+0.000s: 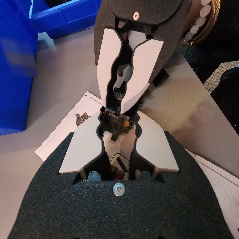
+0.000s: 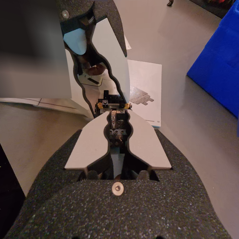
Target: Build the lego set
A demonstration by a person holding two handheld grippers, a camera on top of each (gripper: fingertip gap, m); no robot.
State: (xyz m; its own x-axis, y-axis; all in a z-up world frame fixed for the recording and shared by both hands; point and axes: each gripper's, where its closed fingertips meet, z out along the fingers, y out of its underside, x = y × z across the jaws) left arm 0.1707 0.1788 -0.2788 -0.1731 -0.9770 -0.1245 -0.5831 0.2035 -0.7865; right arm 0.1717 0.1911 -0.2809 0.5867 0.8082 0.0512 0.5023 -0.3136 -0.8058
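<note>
A small black and grey lego model point(image 1: 116, 128) with orange round studs is held between both grippers just above the grey table. My left gripper point(image 1: 119, 115) is shut on the model's sides at its near end. My right gripper point(image 1: 113, 108) comes in from the opposite side, tips down on the model's far half. In the right wrist view the model point(image 2: 117, 137) sits between the fingers of the right gripper point(image 2: 117, 111), which is shut on it. The left gripper point(image 2: 109, 109) faces it there. The model's underside is hidden.
An open instruction booklet point(image 1: 72, 124) lies on the table under the grippers; it also shows in the right wrist view point(image 2: 144, 80). Blue plastic bins point(image 1: 15, 77) stand close by, also visible in the right wrist view point(image 2: 217, 64). The table edge point(image 1: 194, 72) runs behind the right gripper. My two grippers' fingertips are within a few centimetres of each other.
</note>
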